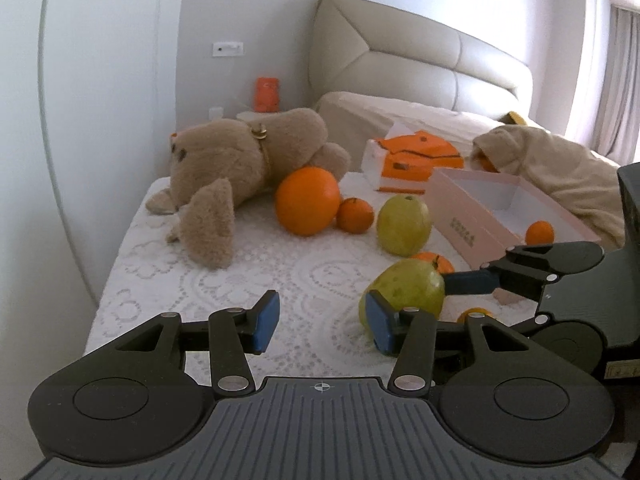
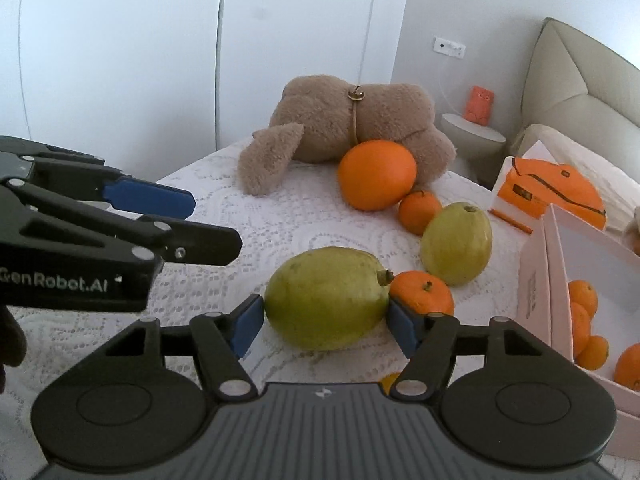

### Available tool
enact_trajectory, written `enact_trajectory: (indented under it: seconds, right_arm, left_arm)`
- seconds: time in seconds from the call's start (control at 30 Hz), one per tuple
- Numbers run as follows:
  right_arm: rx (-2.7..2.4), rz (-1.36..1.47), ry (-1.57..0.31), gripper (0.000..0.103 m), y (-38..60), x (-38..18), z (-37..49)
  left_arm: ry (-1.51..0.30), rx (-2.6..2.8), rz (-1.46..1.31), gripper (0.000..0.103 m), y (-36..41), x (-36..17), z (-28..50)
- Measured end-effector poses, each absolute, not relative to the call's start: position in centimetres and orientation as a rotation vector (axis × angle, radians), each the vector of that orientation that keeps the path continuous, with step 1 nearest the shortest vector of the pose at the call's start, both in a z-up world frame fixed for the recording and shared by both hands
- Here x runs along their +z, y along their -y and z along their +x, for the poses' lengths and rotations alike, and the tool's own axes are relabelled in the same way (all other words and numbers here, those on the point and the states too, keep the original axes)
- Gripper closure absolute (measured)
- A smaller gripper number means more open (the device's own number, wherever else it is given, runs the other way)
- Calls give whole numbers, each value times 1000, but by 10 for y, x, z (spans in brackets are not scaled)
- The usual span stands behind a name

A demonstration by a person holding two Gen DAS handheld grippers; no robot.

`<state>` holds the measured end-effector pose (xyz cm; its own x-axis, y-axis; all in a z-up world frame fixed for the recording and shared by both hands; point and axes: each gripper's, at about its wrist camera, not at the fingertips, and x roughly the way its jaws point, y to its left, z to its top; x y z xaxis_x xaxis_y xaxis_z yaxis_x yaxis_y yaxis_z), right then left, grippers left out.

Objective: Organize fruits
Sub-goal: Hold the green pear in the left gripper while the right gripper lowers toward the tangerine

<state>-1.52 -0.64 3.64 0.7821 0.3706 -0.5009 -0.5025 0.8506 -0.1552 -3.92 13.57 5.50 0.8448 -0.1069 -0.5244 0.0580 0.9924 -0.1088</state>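
The right gripper [image 2: 326, 322] pinches the nearer green pear [image 2: 326, 298] end to end on the bed [image 2: 280, 216], probably bound for the pink box [image 2: 536, 292] already holding oranges, while the left gripper [image 1: 318, 318] waits alongside, fingers apart and empty.

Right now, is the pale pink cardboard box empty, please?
No. The pale pink cardboard box is open-topped, with several small orange tangerines inside.

Green pear [image 2: 326, 298] lying sideways on the bed, stem toward 3 o'clock, touching a small tangerine [image 2: 422, 292]; second pear [image 2: 456, 244] at 2 o'clock.
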Motion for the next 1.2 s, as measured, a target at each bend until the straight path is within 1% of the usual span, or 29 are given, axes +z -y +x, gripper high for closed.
enact_trajectory:
  seconds: [0.07,0.13,0.2,0.3,0.47,0.5,0.53,0.63,0.7,0.87,0.97,1.03,1.2]
  right_arm:
    - [495,-276,-493,35,13,38,-15]
    - [506,-245,-490,33,26,42,-20]
    - [484,-227,-471,24,41,44,-29]
    - [418,-210,-471,23,69,39,-37]
    - [387,-162,-531,23,103,20,-40]
    - [380,-159,-539,23,106,16,-38]
    - [373,-154,-546,23,109,13,-36]
    - [388,-108,-565,21,118,8,-30]
    - [408,-93,-568,17,120,8,-28]
    - [414,-96,-564,16,120,6,-29]
    - [415,-94,-563,16,121,6,-30]
    - [415,-96,-563,15,120,6,-30]
    - [411,-109,-564,15,119,6,-30]
  left_arm:
    - [-548,-107,-85,50,-131,57,-40]
    - [-539,-135,-61,50,-123,60,-40]
    - [-532,-162,-29,50,-111,63,-39]
    - [-527,-215,45,50,-87,66,-35]
    - [-578,-255,262,49,-36,56,-24]
    - [-595,-256,300,47,-29,52,-22]
    - [-601,-247,344,41,-22,49,-21]
    - [-620,-235,393,32,-17,43,-18]
    - [-636,-239,371,27,-21,43,-12]
    - [-681,-166,235,27,-47,40,12]
    - [-721,-153,84,30,-70,33,28]
    - [-746,-148,-26,36,-86,25,37]
    - [-712,-155,-174,39,-108,18,48]
